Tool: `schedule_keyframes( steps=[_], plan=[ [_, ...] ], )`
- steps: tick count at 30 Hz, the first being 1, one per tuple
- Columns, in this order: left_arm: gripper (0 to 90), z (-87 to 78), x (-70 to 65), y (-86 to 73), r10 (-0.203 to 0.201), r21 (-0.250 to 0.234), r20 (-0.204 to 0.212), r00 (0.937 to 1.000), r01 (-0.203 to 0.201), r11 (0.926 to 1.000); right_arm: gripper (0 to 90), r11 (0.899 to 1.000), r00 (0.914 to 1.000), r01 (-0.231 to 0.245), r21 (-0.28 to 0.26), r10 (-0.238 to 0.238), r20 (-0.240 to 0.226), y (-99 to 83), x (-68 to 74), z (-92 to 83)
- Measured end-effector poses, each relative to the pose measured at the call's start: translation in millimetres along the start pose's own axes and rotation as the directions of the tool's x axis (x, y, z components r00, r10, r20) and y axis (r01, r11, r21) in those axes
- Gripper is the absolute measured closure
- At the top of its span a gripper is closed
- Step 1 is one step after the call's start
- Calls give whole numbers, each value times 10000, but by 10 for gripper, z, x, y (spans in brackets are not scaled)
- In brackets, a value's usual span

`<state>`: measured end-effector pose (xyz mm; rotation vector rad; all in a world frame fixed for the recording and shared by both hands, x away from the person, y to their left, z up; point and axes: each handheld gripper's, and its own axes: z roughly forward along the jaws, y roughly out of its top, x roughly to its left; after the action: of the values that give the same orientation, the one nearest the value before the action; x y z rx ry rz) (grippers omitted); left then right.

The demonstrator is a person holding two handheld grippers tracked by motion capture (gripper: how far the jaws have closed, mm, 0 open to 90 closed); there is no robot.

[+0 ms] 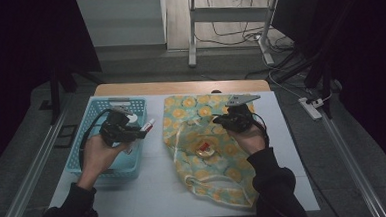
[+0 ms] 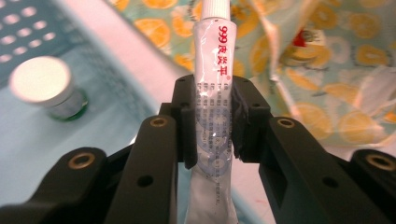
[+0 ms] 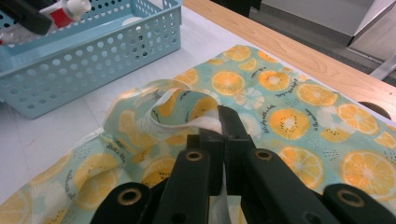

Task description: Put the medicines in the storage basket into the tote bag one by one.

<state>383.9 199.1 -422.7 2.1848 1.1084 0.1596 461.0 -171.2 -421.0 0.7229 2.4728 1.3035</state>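
Left tongs [image 2: 212, 121] clamped on the ointment tube [image 2: 212, 93] above basket [image 1: 88, 114]; right tongs [image 3: 223, 135] pinching fabric bag's [image 3: 280, 116] edge

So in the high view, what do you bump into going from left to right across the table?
Blue basket → left gripper holding the white tube → orange-print cloth bag → right gripper pinching the bag's edge.

Materials and finishes of the objects on the work surface [image 1: 150, 191].
The tube [image 2: 214, 116] is glossy, crinkled foil-like plastic with a ribbed white cap; the bag [image 3: 280, 116] is soft, matt printed cloth; the basket [image 3: 93, 56] is smooth, perforated blue plastic; the fingers [image 2: 184, 121] are matt black plastic; the surface has a matt white cover and a wooden edge.
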Motion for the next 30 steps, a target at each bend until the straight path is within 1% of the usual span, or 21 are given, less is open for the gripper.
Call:
schedule_keyframes(
  steps=[5, 7, 10, 18, 22, 27, 30],
  plan=[
    [734, 63, -144, 60, 276, -31, 333, 9991, -276, 9996, 899, 10000, 10000, -27, -1, 27, 16, 1, -5, -5],
    [734, 92, -214, 89, 453, -10, 468, 9979, -453, 9990, 899, 10000, 10000, -32, -6, 32, 30, 1, -6, -6],
    [734, 134, -303, 125, 617, 3, 653, 9960, -619, 9981, 900, 10000, 10000, -49, -35, 49, 57, 1, -9, -7],
    [734, 325, -522, 253, 1061, 68, 1173, 9874, -1076, 9942, 899, 10000, 9999, -75, -64, 75, 104, -1, -16, -13],
    [735, 426, -606, 305, 1199, 140, 1404, 9828, -1231, 9923, 900, 9999, 9999, -80, -116, 82, 102, 1, -18, -17],
    [735, 569, -725, 385, 1271, 194, 1695, 9773, -1322, 9910, 899, 9999, 9999, -83, -131, 84, 116, 2, -16, -15],
    [734, 644, -797, 434, 1401, 225, 1776, 9741, -1464, 9890, 900, 9999, 9999, -64, -89, 65, 112, 3, -12, -9]
  ],
)
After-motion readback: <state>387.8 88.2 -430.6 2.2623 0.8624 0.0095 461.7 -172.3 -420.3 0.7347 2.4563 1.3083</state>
